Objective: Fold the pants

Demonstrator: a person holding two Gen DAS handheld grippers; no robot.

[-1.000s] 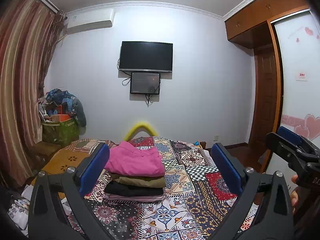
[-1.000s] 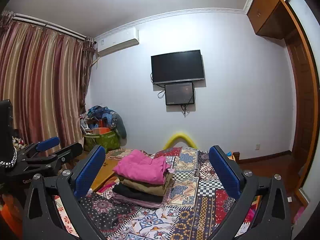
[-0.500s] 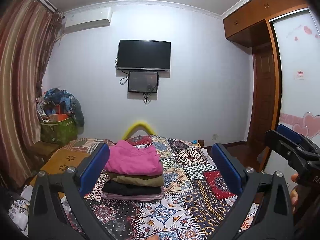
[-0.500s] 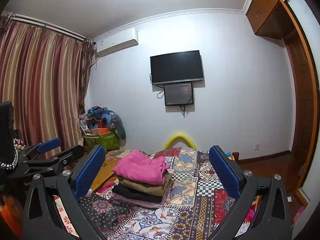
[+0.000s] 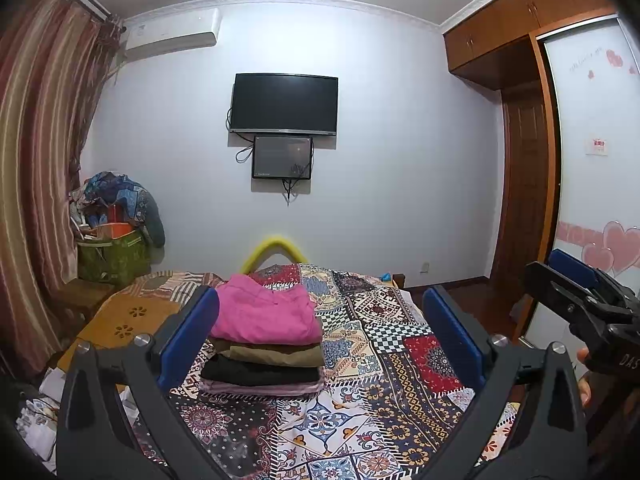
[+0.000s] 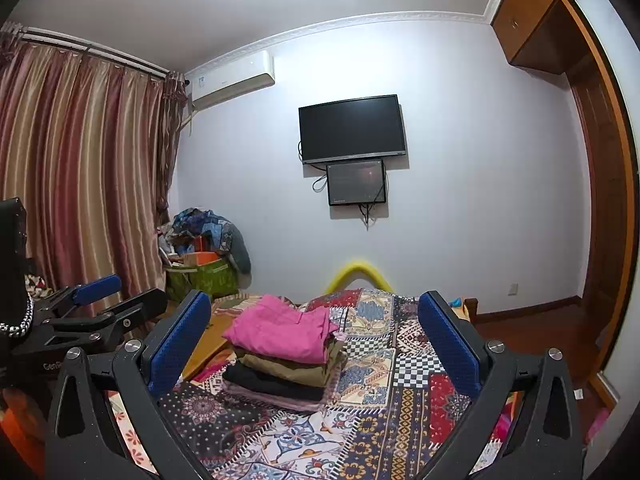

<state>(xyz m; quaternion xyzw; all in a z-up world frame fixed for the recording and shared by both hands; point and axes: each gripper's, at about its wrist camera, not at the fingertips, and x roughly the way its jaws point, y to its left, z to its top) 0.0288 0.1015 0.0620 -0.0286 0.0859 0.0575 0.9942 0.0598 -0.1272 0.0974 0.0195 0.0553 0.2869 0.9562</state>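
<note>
A stack of folded pants lies on the patchwork bedspread (image 5: 384,400), with pink pants (image 5: 264,314) on top, then olive, black and pale pink ones. It also shows in the right wrist view (image 6: 282,330). My left gripper (image 5: 320,336) is open and empty, held above the bed in front of the stack. My right gripper (image 6: 314,344) is open and empty too, at about the same height. The right gripper shows at the right edge of the left wrist view (image 5: 580,292). The left gripper shows at the left edge of the right wrist view (image 6: 104,304).
A TV (image 5: 285,104) hangs on the far wall. A green bag piled with clothes (image 5: 114,256) stands at the left by the striped curtain (image 5: 36,160). A wooden wardrobe and door (image 5: 524,200) are at the right. A yellow foam arch (image 5: 276,246) sits at the bed's far end.
Both grippers have drifted only slightly; the view barely shifts. The stack has not moved and both grippers stay open.
</note>
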